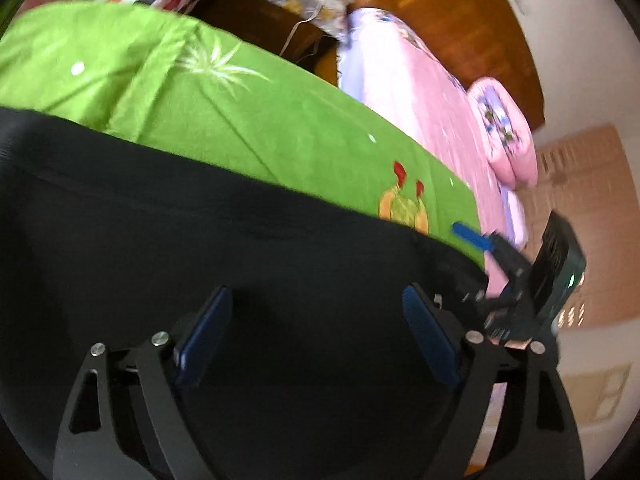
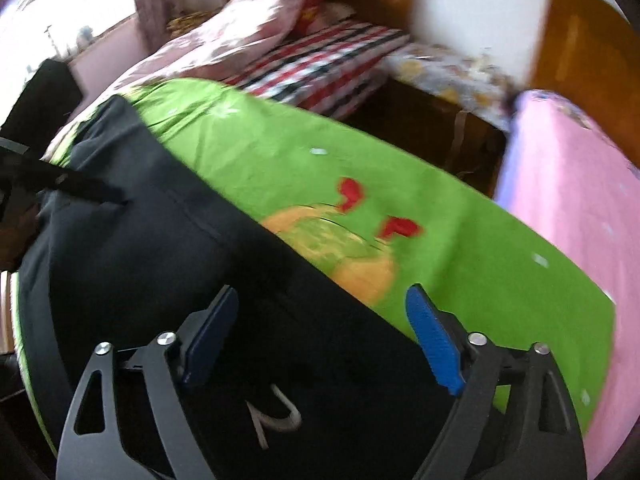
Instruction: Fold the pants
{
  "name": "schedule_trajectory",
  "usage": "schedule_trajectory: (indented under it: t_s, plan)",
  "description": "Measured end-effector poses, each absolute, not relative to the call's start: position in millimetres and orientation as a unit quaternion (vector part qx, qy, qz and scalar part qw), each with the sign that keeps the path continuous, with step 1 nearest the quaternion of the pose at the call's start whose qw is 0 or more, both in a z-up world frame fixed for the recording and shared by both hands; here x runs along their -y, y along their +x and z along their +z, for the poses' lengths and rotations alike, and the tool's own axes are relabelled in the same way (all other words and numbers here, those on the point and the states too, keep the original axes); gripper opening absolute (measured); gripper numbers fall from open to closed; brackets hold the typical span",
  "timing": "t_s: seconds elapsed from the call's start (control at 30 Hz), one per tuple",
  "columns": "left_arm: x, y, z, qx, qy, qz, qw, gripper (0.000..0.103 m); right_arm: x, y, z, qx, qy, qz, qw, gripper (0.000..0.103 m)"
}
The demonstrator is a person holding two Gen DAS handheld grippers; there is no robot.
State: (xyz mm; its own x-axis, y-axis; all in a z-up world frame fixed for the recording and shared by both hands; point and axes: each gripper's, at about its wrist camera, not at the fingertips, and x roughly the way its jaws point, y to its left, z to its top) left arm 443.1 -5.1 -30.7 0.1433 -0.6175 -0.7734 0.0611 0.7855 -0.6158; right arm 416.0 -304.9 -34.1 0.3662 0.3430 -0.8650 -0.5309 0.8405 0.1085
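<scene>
Black pants (image 1: 200, 248) lie spread on a green sheet (image 1: 248, 112) on a bed. In the left wrist view my left gripper (image 1: 316, 300) is open, its blue pads wide apart just above the black cloth, holding nothing. The right gripper shows at the right edge of that view (image 1: 496, 248), by the pants' edge. In the right wrist view my right gripper (image 2: 320, 300) is open over the pants (image 2: 160, 260), near their edge on the green sheet (image 2: 460, 240). A pale logo (image 2: 276, 416) marks the cloth below it. The left gripper's dark finger (image 2: 76, 184) reaches in from the left.
A pink bedcover (image 1: 432, 92) with a rolled pink quilt (image 1: 508, 132) lies to the right. A striped red, white and black blanket (image 2: 320, 68) and a floral quilt (image 2: 248, 28) lie behind. A dark wooden chest (image 2: 432, 128) and brown headboard (image 1: 472, 20) stand beyond.
</scene>
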Motion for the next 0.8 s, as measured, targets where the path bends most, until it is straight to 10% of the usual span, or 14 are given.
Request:
schedule_trajectory:
  t_s: [0.17, 0.23, 0.33, 0.63, 0.67, 0.77, 0.8]
  plan:
    - [7, 449, -34, -0.615, -0.278, -0.232, 0.701, 0.069, 275, 433, -46, -0.514, -0.105, 0.321, 0.789, 0.063]
    - [8, 446, -33, -0.617, -0.289, -0.236, 0.693, 0.069, 269, 430, -44, -0.509, -0.094, 0.354, 0.779, 0.030]
    - [7, 444, -36, -0.617, -0.309, -0.241, 0.682, 0.069, 266, 409, -35, -0.481, -0.128, 0.364, 0.787, 0.014]
    - [7, 433, -31, -0.582, -0.380, -0.267, 0.667, 0.075, 228, 271, 26, -0.320, -0.274, 0.295, 0.858, 0.009]
    - [6, 429, -27, -0.578, -0.379, -0.264, 0.673, 0.072, 219, 250, 25, -0.306, -0.290, 0.280, 0.862, 0.008]
    - [7, 404, -12, -0.563, -0.315, -0.224, 0.730, 0.013, 204, 207, 22, -0.278, -0.303, 0.243, 0.879, 0.001]
    - [5, 395, -6, -0.550, -0.300, -0.223, 0.746, 0.012, 203, 196, 23, -0.271, -0.300, 0.232, 0.885, 0.001]
